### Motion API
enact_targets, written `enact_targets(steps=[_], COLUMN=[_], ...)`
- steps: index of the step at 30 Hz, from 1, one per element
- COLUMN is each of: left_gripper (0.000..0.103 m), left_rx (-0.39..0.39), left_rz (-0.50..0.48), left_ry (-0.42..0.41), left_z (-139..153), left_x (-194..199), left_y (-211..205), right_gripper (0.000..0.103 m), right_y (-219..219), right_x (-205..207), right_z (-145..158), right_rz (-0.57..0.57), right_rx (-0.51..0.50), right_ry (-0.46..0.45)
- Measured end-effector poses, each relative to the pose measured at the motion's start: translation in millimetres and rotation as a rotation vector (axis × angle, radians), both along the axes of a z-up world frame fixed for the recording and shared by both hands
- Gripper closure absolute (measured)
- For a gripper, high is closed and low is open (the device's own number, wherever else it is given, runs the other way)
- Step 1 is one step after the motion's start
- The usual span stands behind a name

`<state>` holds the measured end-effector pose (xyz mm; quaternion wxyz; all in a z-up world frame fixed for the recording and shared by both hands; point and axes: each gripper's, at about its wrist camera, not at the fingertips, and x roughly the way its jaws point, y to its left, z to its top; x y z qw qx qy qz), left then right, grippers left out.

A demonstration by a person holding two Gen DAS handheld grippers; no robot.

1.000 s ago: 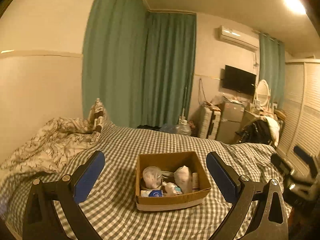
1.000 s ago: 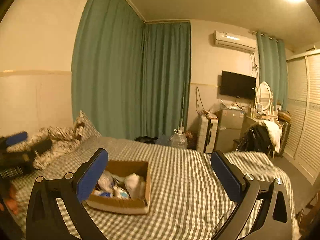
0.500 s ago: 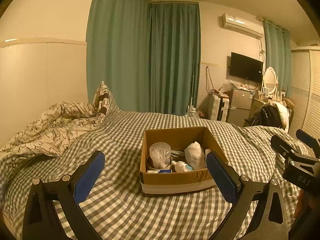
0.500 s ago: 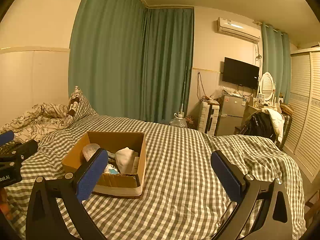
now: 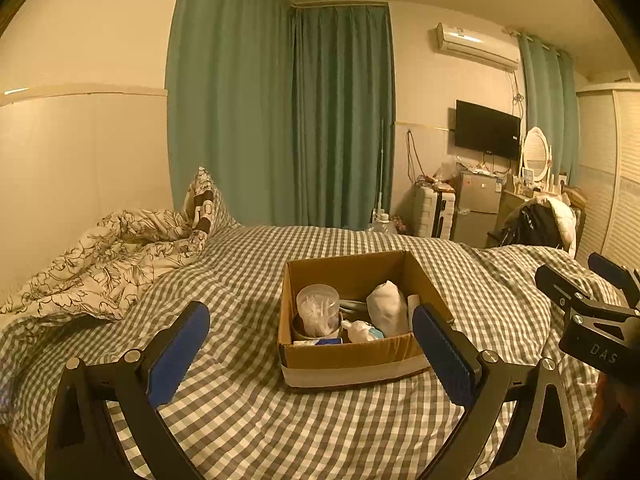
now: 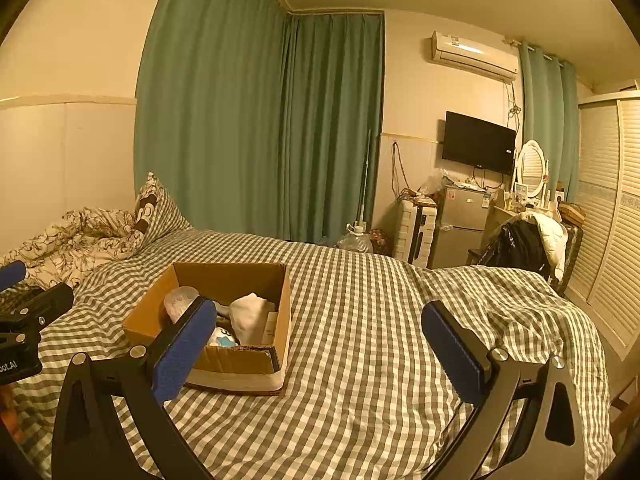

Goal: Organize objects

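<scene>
A brown cardboard box [image 5: 352, 354] sits on the checked bed [image 5: 248, 280]. It holds a clear round tub of cotton swabs [image 5: 318, 308], a white pouch [image 5: 386, 306], a small white and blue bottle [image 5: 362, 330] and other small items. My left gripper [image 5: 310, 350] is open and empty, just in front of the box. My right gripper [image 6: 318, 344] is open and empty, right of the box [image 6: 240, 354]; its left finger overlaps the box's near corner in that view. Each gripper shows at the edge of the other's view.
A crumpled floral duvet [image 5: 100, 260] and pillow lie at the bed's left. Green curtains [image 5: 300, 120] hang behind. A suitcase [image 5: 434, 210], small fridge [image 5: 478, 208], wall TV [image 5: 486, 130] and a chair with clothes [image 5: 536, 224] stand beyond the bed on the right.
Both grippers have moved forward and tilted down toward the bed; the box looks larger and nearer. Both stay open and empty.
</scene>
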<state>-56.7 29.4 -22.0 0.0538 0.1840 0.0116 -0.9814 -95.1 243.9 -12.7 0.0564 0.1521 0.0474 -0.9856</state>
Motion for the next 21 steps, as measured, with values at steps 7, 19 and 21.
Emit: enact_targets(steps=[7, 19, 21], left_gripper=[0.000, 0.000, 0.000], left_rx=[-0.019, -0.022, -0.025], left_rz=[-0.003, 0.009, 0.009], left_ry=[-0.015, -0.026, -0.027], left_z=[-2.7, -4.8, -4.7], left_x=[-2.0, -3.5, -3.7], left_y=[3.7, 0.9, 1.0], right_gripper=[0.000, 0.000, 0.000], right_y=[0.5, 2.0, 2.7], right_x=[-0.9, -0.4, -0.6], right_z=[-1.1, -1.9, -1.7], right_rz=[0.002, 0.015, 0.020], right_rx=[0.001, -0.016, -0.023], right_ry=[-0.004, -0.012, -0.015])
